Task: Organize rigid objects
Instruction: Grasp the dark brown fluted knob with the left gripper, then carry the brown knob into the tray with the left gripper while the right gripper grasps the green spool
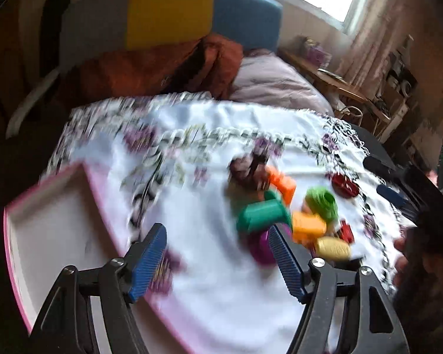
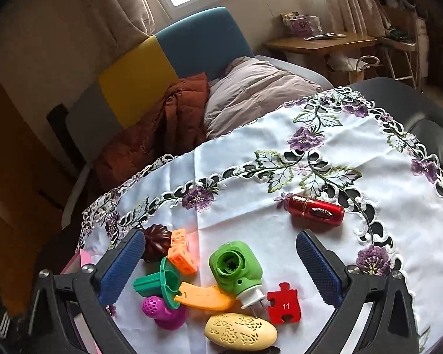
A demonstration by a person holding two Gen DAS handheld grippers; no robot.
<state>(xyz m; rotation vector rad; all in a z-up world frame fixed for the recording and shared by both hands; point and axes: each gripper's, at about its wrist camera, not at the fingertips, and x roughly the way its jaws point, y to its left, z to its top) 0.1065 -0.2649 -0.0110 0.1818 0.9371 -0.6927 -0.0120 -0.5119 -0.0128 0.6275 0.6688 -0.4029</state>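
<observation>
A pile of small plastic objects lies on the flowered white tablecloth (image 2: 251, 162): a green plug-in device (image 2: 236, 268), a teal funnel piece (image 2: 159, 280), an orange block (image 2: 181, 253), an orange flat piece (image 2: 203, 296), a purple perforated piece (image 2: 159, 309), a red puzzle piece (image 2: 284, 302), a cream perforated oval (image 2: 240, 332) and a dark brown mould (image 2: 156, 243). A red cylinder (image 2: 316, 211) lies apart, farther back. My right gripper (image 2: 221, 268) is open and empty above the pile. My left gripper (image 1: 218, 262) is open and empty; the view is blurred. The pile (image 1: 280, 206) lies ahead to its right.
A white tray with a pink rim (image 1: 82, 177) sits on the cloth at the left gripper's left; its corner shows in the right wrist view (image 2: 76, 261). Beyond the table stand a sofa with blankets (image 2: 251, 88) and a wooden desk (image 2: 319, 42).
</observation>
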